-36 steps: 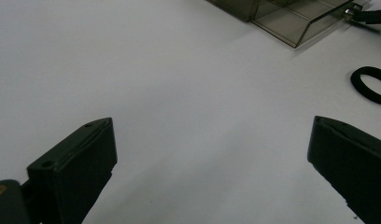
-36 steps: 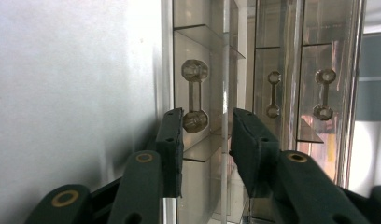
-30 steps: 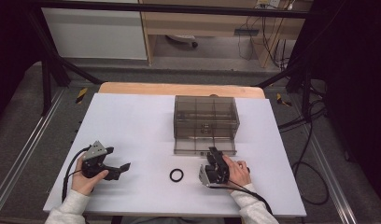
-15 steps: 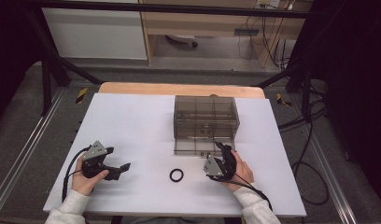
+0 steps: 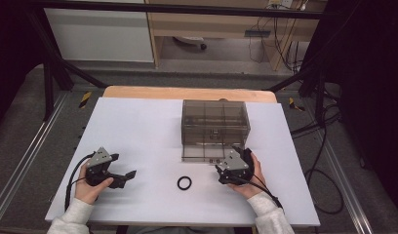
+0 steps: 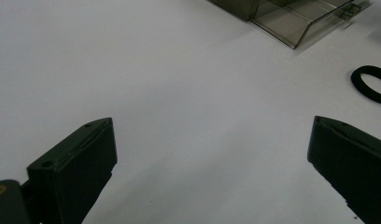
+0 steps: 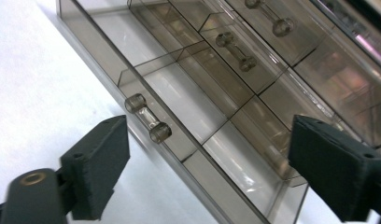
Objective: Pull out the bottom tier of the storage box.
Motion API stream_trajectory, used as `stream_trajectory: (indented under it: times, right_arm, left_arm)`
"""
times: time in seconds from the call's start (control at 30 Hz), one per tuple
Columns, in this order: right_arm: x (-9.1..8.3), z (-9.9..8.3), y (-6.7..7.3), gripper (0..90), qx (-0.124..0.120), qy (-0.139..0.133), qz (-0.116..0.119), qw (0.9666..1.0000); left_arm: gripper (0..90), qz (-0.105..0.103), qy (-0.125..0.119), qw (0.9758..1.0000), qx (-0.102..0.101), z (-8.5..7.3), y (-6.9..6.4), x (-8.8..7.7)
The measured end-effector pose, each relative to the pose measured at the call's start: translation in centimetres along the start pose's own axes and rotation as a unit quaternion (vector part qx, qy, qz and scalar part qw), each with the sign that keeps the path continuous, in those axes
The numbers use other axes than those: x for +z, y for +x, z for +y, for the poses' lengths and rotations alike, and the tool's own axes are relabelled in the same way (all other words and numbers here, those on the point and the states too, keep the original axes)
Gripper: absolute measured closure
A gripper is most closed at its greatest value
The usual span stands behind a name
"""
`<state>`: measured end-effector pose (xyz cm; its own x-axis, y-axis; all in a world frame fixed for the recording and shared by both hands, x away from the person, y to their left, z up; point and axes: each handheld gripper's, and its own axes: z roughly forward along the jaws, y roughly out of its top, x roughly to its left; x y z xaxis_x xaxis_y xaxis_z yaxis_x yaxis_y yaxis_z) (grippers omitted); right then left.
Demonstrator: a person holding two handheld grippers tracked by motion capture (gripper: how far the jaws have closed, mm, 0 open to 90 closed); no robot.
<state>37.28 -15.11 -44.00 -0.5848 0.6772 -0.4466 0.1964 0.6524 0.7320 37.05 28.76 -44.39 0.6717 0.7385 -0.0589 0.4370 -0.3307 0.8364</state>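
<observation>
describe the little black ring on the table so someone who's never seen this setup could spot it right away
Start at the smoky clear drawer cabinet on the white table. Just in front of its open bottom drawer, between the left gripper and the right gripper, lies the black ring. It is the one small, loose, flat thing on the bare tabletop.

My black ring (image 6: pixel 373 82) cut off by the right edge of my left gripper view, drawer cabinet (image 6: pixel 291 16) cropped at the upper right there, pulled-out bottom drawer (image 7: pixel 216 140) running past the lower edge of my right gripper view
</observation>
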Motion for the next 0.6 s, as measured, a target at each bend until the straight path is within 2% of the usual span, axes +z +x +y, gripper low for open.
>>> stream_trajectory:
  times: [0.07, 0.27, 0.43, 0.6]
  right_arm:
    - [0.0, 0.0, -0.1, 10.6, 0.016, 0.004, 0.011, 0.9998]
    - [0.0, -0.1, -0.5, 7.7, 0.04, 0.009, 0.029, 0.9987]
    - [-0.2, -0.2, -0.9, 5.2, 0.073, 0.01, 0.045, 0.9963]
    - [-0.3, -0.2, -1.1, 4.1, 0.09, 0.01, 0.056, 0.9943]
  left_arm:
    - [0.9, 0.0, 0.0, 1.0, 0.0, 0.0, 0.0, 0.0]
    - [0.9, -0.001, 0.0, 1.0, 0.0, 0.0, 0.0, 0.0]
    - [0.9, 0.002, 0.001, 1.0, 0.0, 0.0, 0.0, 0.0]
    - [0.8, 0.002, -0.001, 1.0, -0.004, -0.1, 0.0, -0.1]
